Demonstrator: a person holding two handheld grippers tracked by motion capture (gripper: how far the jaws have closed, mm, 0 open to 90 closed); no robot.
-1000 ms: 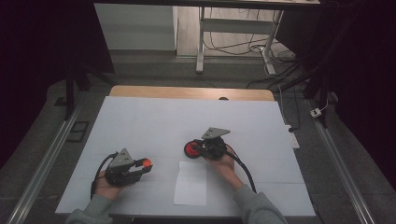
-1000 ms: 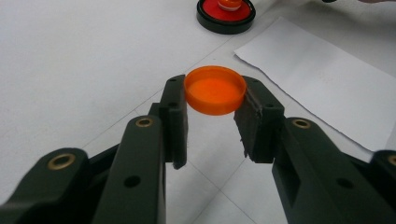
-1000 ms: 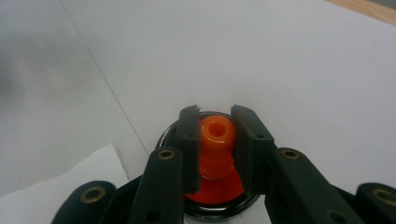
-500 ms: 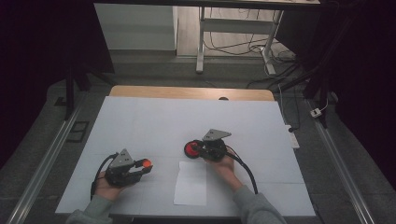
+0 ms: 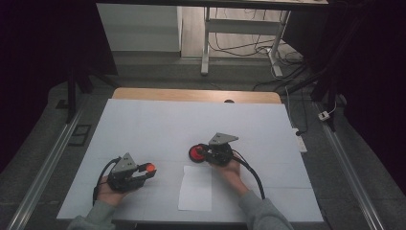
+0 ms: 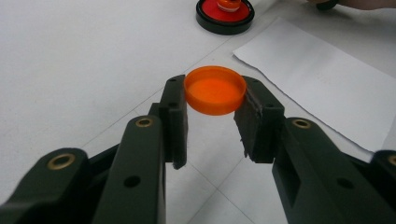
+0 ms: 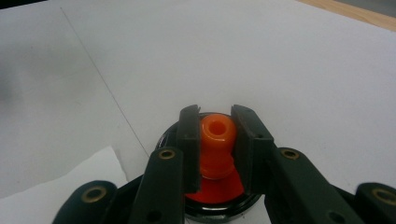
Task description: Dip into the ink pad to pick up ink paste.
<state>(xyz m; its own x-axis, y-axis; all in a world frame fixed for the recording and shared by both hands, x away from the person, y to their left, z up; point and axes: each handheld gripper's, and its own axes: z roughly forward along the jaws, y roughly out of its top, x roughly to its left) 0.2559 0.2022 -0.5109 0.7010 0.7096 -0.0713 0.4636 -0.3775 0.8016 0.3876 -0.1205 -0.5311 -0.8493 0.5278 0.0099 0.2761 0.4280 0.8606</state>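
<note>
My left gripper (image 6: 215, 100) is shut on a small orange cap (image 6: 215, 89), held flat between the pads just above the white table cover (image 5: 158, 129). In the high view that cap (image 5: 151, 168) shows at the tips of the left gripper (image 5: 147, 171), near the front left. My right gripper (image 7: 215, 135) is shut on the orange neck (image 7: 216, 135) of a red object with a round black rim (image 7: 219, 198). From above, this red and black disc (image 5: 197, 153) lies at the tips of the right gripper (image 5: 205, 154), mid-table. From the left gripper's camera the disc (image 6: 225, 11) lies farther off.
A white sheet of paper (image 5: 196, 188) lies at the front between the two hands. A wooden table edge (image 5: 191, 95) runs along the far side of the cover. Metal rails (image 5: 43, 167) flank the table, and desk legs with cables (image 5: 239, 43) stand behind.
</note>
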